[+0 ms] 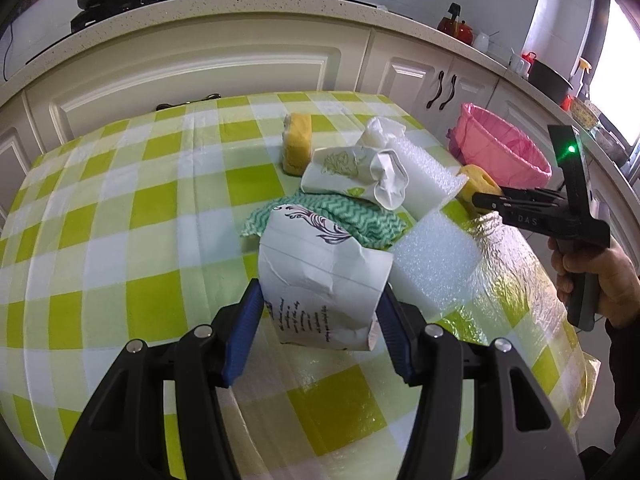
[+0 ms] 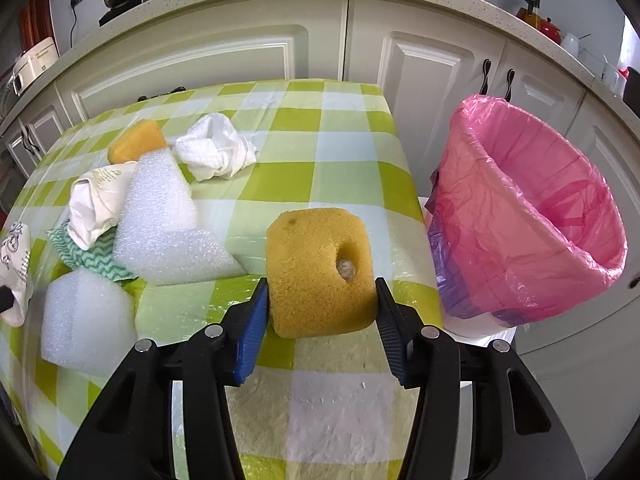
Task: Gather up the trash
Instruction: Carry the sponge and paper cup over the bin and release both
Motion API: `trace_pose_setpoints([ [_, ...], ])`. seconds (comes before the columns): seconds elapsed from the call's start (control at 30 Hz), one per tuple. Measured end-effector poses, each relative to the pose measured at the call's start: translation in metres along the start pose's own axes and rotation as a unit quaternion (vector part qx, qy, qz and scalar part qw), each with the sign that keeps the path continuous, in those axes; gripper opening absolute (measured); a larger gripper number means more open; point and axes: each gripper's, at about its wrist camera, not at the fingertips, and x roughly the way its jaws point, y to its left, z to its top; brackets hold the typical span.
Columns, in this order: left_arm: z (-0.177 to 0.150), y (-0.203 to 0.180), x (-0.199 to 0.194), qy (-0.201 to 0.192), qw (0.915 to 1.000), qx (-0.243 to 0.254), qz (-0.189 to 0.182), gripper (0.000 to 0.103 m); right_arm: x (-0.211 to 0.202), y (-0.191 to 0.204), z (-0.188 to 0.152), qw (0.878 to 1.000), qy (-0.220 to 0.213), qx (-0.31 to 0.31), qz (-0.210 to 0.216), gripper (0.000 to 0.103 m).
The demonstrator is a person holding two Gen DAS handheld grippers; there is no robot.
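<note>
Both tongs clamping first pieces, left tongs (image 1: 320,312) gripping paper bag (image 1: 320,276), right tongs (image 2: 320,312) gripping sponge (image 2: 320,272); bin (image 2: 532,224) right of them sitting empty, pile remaining.

Glossy plastic sheeting over a green-and-white checked cloth on the counter (image 2: 344,128), wrinkled and shining near the edge. Porous, matt yellow sponge (image 2: 320,272) — coarse, pitted, one deep hole. Second sponge (image 2: 136,140) of the same rough foam. White packing foam blocks (image 2: 160,216), finely bubbled, faintly sparkling. Creased paper bag (image 1: 320,288) with printed script, matt. Crumpled white tissue (image 2: 216,152), soft. Woven cloth (image 1: 344,216) with green zigzag. Thin pink plastic liner (image 2: 532,216) — crinkled, semi-translucent. Black matt plastic on the left tool (image 1: 318,320) and right tool (image 2: 320,312), ribbed blue pads (image 2: 252,332), shiny metal screw heads.
</note>
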Motion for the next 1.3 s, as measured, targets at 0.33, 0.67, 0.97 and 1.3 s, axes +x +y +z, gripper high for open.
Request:
trace_pose_setpoints([
  [0.33,0.028,-0.012,-0.019,-0.038,0.9992,0.001,0.009,0.055,-0.059,-0.031,-0.004,0.998,-0.052,0.036,0.009,0.049],
  [0.67,0.094,-0.067,-0.022,-0.078,0.996,0.038,-0.021,0.055,-0.119,-0.097,0.013,0.991,-0.112,0.074,-0.012,0.049],
  [0.97,0.177,-0.167,0.007,-0.104,0.9861,0.091,-0.093,0.055,-0.137,-0.176,0.036,0.984,-0.133,0.108,-0.057,0.049],
  [1.3,0.244,-0.265,0.068,-0.083,0.977,0.125,-0.152,0.055,-0.11,-0.232,0.063,0.982,-0.117,0.137,-0.062,0.049],
])
